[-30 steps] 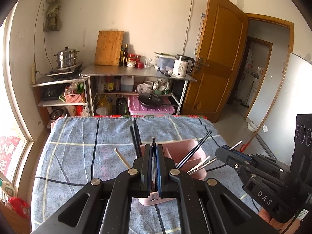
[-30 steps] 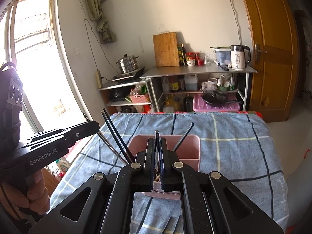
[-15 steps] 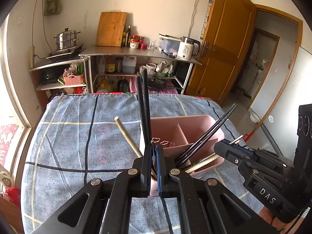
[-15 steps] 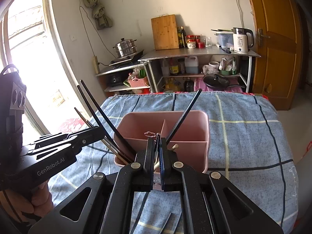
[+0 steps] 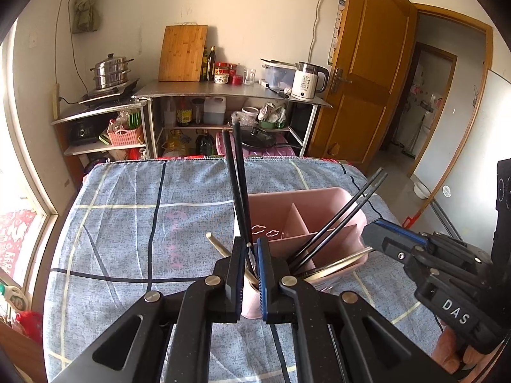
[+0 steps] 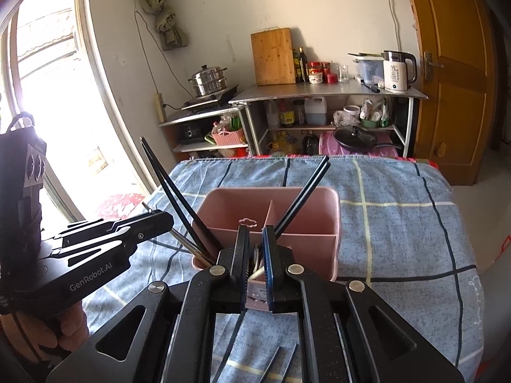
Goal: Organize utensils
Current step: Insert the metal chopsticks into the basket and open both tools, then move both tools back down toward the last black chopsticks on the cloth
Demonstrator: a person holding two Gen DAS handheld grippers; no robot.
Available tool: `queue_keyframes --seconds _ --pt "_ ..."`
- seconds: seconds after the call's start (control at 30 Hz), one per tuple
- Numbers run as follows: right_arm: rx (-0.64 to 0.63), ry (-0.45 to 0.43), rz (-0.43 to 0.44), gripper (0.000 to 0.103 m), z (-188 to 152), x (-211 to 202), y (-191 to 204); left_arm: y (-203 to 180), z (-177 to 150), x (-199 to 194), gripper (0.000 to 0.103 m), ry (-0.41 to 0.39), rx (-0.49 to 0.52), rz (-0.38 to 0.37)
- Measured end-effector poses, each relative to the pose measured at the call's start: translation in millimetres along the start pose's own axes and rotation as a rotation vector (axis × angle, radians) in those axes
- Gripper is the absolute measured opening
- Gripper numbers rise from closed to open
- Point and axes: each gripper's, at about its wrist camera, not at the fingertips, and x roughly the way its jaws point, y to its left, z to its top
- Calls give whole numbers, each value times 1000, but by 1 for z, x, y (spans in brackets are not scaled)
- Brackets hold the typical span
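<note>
A pink divided utensil holder (image 5: 322, 214) (image 6: 306, 220) stands on the blue checked tablecloth. My left gripper (image 5: 248, 249) hovers over its near left corner, jaws a small gap apart, with a pair of black chopsticks (image 5: 236, 185) rising between them. My right gripper (image 6: 254, 249) hovers over the holder's front compartment, jaws slightly apart, with another black chopstick pair (image 6: 306, 194) leaning up from there. More black chopsticks (image 6: 175, 198), wooden chopsticks (image 5: 220, 247) and metal utensils (image 5: 338, 263) stand in the holder. It is unclear whether either gripper still pinches its chopsticks.
Dark chopsticks (image 6: 281, 360) lie on the cloth below my right gripper. The tablecloth (image 5: 127, 223) extends left and far. Behind the table stand a metal shelf rack (image 5: 230, 95) with kettle, cutting board and bottles, a steamer pot (image 5: 110, 70), and a wooden door (image 5: 367, 73).
Both grippers have moved down and closer to the holder. Both sets of jaws, tightly shut before, have parted a little, and the chopsticks now reach into the compartments.
</note>
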Motion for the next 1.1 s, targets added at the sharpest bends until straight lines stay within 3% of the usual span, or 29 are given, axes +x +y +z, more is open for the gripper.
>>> queue_keyframes --seconds 0.4,0.73,1.1 --pt "3 -87 9 10 -8 -56 -2 -5 -17 -57 10 -80 -17 -8" --pt "34 -75 -9 10 -69 -91 -12 -22 -78 -89 10 -112 -23 -26" --pt "59 -20 -18 10 -131 -109 -19 -48 -158 -99 10 -56 18 -24"
